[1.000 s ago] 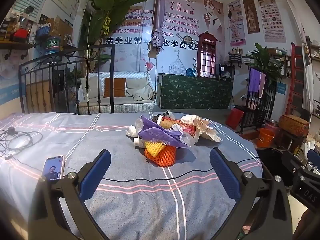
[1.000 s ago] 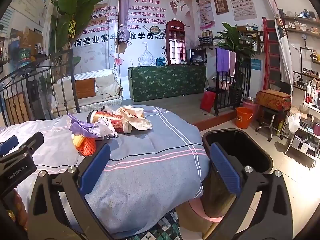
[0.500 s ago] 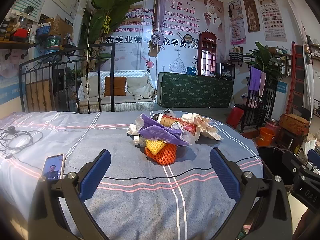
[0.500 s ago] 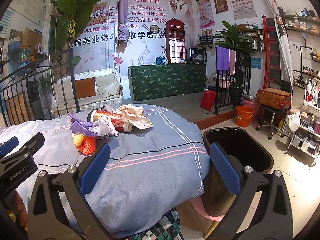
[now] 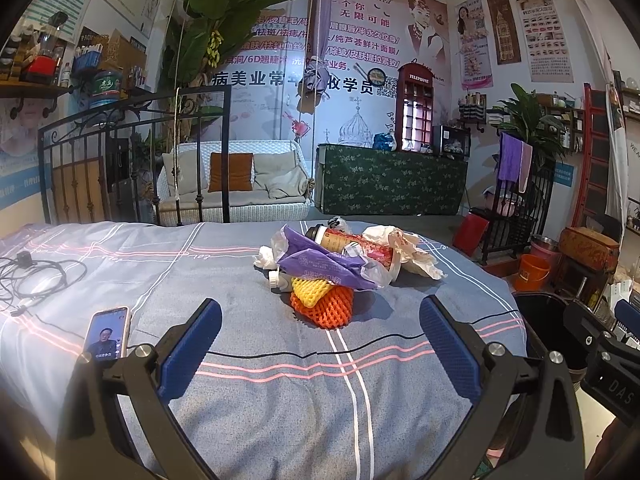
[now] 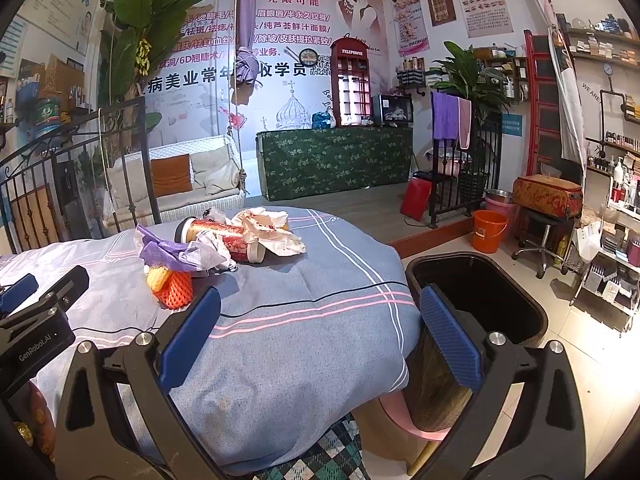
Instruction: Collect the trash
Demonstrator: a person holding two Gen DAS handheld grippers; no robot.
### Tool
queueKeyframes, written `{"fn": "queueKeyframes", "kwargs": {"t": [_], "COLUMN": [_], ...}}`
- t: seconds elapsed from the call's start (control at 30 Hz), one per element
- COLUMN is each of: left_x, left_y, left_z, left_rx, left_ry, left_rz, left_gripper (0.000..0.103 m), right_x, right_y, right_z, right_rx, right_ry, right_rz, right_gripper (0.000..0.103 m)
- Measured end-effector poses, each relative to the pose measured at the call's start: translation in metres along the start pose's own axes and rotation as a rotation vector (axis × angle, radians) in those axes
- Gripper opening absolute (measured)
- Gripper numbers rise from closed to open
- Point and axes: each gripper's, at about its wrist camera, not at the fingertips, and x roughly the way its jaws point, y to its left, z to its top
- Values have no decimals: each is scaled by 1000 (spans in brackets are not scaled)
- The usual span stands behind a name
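A heap of trash lies on the blue bedspread [image 5: 280, 400]: orange foam netting [image 5: 323, 307] [image 6: 175, 290] with yellow netting [image 5: 310, 289] on it, a purple plastic bag [image 5: 320, 266] [image 6: 160, 250], a red tube-shaped can [image 5: 352, 242] [image 6: 224, 236] and crumpled white paper [image 5: 408, 248] [image 6: 272, 228]. A black bin [image 6: 480, 300] [image 5: 540, 312] stands on the floor at the bed's right edge. My left gripper [image 5: 320, 344] is open and empty, just short of the netting. My right gripper [image 6: 320, 336] is open and empty, over the bed's right corner beside the bin.
A phone [image 5: 107, 332] with its screen lit lies on the bed at the left, with black cables [image 5: 36, 276] beyond it. An iron bed rail [image 5: 132, 152] stands behind. An orange bucket [image 6: 489, 230] and a stool [image 6: 540, 224] stand on the floor at the right.
Both grippers have drifted slightly closer to the trash heap; the heap sits a little lower in the views. Nothing was grasped or moved.
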Motion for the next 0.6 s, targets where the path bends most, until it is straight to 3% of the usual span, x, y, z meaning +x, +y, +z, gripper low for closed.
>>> {"fn": "queueKeyframes", "kwargs": {"t": [0.6], "left_x": [0], "left_y": [0], "left_z": [0], "left_rx": [-2], "left_ry": [6], "left_rz": [4], "left_gripper": [98], "right_x": [2], "right_y": [2], "right_z": [-2], "right_rx": [-2], "right_ry": [5], "right_rz": [1], "right_gripper": [99]}}
